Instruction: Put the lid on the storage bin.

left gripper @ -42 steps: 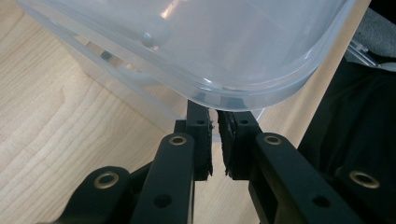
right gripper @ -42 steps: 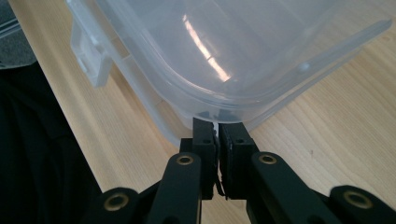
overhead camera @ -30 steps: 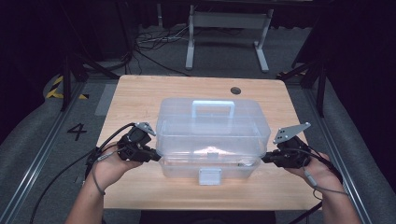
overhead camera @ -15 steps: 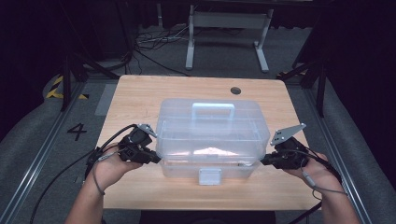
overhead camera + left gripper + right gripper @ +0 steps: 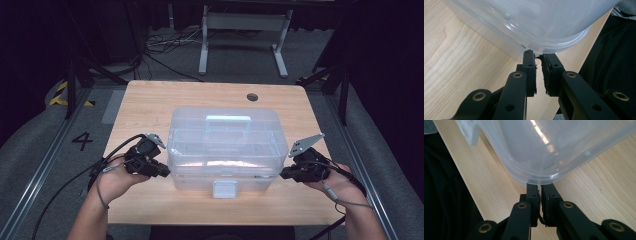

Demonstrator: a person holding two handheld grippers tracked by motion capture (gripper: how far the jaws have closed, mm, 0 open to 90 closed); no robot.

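- Clear plastic lidded storage box point(image 5: 224, 147) sits between both tongs, unmoved since a second ago
- Left gripper point(image 5: 538, 57): jaws just opening slightly; narrow gap, tips at the box's rim
- Right gripper point(image 5: 539, 187): nearly closed at the rim; grip unclear

Wooden table point(image 5: 150, 100), grey carpet point(image 5: 45, 135), dark room.

Wooden table point(image 5: 150, 105) under a clear plastic box point(image 5: 225, 145).
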